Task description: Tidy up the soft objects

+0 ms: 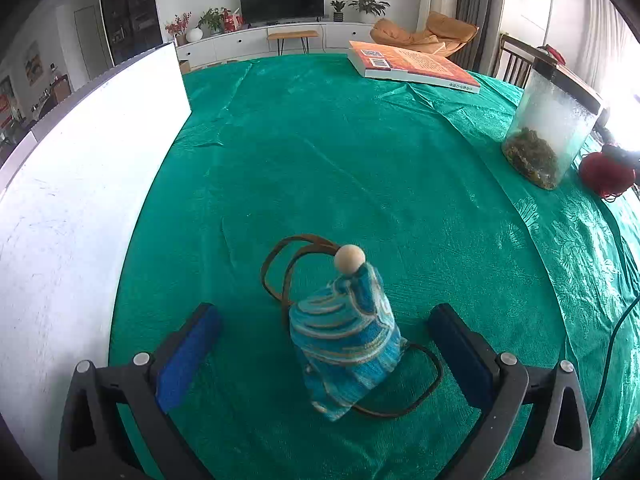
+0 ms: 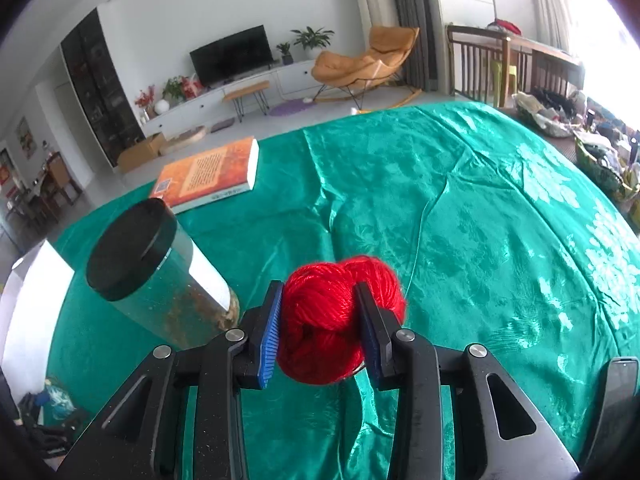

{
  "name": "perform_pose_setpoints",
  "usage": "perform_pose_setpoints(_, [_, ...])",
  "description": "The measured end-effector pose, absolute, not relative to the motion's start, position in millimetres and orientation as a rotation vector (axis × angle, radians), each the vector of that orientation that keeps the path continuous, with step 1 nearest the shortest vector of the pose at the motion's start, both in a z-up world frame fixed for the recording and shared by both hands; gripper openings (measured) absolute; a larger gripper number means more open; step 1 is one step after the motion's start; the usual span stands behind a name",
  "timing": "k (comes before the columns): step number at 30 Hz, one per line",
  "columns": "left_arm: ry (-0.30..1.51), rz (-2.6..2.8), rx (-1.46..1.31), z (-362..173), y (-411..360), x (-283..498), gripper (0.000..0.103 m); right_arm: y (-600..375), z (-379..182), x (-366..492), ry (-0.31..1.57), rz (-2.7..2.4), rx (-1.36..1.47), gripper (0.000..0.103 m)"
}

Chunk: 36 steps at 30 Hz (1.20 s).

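A blue embroidered drawstring pouch [image 1: 346, 340] with a wooden bead [image 1: 349, 258] and a brown cord lies on the green tablecloth [image 1: 340, 160]. My left gripper [image 1: 324, 344] is open, its fingers on either side of the pouch and apart from it. My right gripper [image 2: 320, 332] is shut on a red ball of yarn [image 2: 340, 316], squeezed between the blue pads just above the cloth. The yarn also shows in the left wrist view [image 1: 606, 174] at the far right.
A white box [image 1: 80, 208] stands along the table's left side. A clear jar with a black lid and dried leaves [image 1: 552, 128] [image 2: 156, 276] stands next to the yarn. An orange book [image 1: 412, 66] [image 2: 208, 176] lies at the far edge. A black cable [image 1: 612, 344] runs at the right.
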<state>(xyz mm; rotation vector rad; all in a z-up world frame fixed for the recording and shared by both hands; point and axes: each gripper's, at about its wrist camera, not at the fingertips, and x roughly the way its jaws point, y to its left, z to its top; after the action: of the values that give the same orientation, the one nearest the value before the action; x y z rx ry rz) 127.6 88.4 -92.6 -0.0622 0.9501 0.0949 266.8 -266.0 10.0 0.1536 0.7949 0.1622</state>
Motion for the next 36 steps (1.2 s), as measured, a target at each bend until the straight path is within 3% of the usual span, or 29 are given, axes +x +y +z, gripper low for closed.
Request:
perform_pose_setpoints(3, [0.953, 0.086, -0.063, -92.5, 88.3, 127.3, 0.103, -255.5, 6.5, 272.6, 0.812, 0.189, 0.055, 0.069])
perform_pose_setpoints(7, [1.008, -0.017, -0.091, -86.7, 91.0, 119.6, 0.103, -260.1, 14.7, 264.1, 0.888, 0.248, 0.09, 0.075])
perform_pose_setpoints(14, [0.969, -0.07, -0.343, -68.8, 120.2, 100.3, 0.103, -292.5, 14.6, 248.6, 1.044, 0.245, 0.28, 0.076])
perform_pose_setpoints(20, [1.033, -0.01, -0.238, -80.5, 99.1, 120.0, 0.103, -268.1, -9.4, 265.9, 1.162, 0.207, 0.269, 0.076])
perform_pose_setpoints(22, [1.031, 0.033, -0.166, -83.2, 89.0, 123.3, 0.097, -263.8, -19.9, 272.8, 1.169, 0.177, 0.251, 0.057])
perform_pose_setpoints(23, [1.019, 0.048, -0.139, -82.8, 85.2, 123.1, 0.086, -263.6, -21.4, 275.2, 1.158, 0.16, 0.241, 0.051])
perform_pose_setpoints(25, [0.976, 0.08, -0.094, -79.3, 81.7, 121.5, 0.05, -266.4, -14.2, 276.9, 1.099, 0.12, 0.223, 0.043])
perform_pose_setpoints(26, [0.971, 0.072, -0.099, -78.6, 83.0, 122.6, 0.041, -266.5, -7.5, 278.0, 1.064, 0.092, 0.193, 0.039])
perform_pose_setpoints(36, [0.82, -0.049, -0.335, -20.1, 116.0, 98.2, 0.04, -223.8, 91.7, 219.8, 0.724, 0.137, 0.076, 0.017])
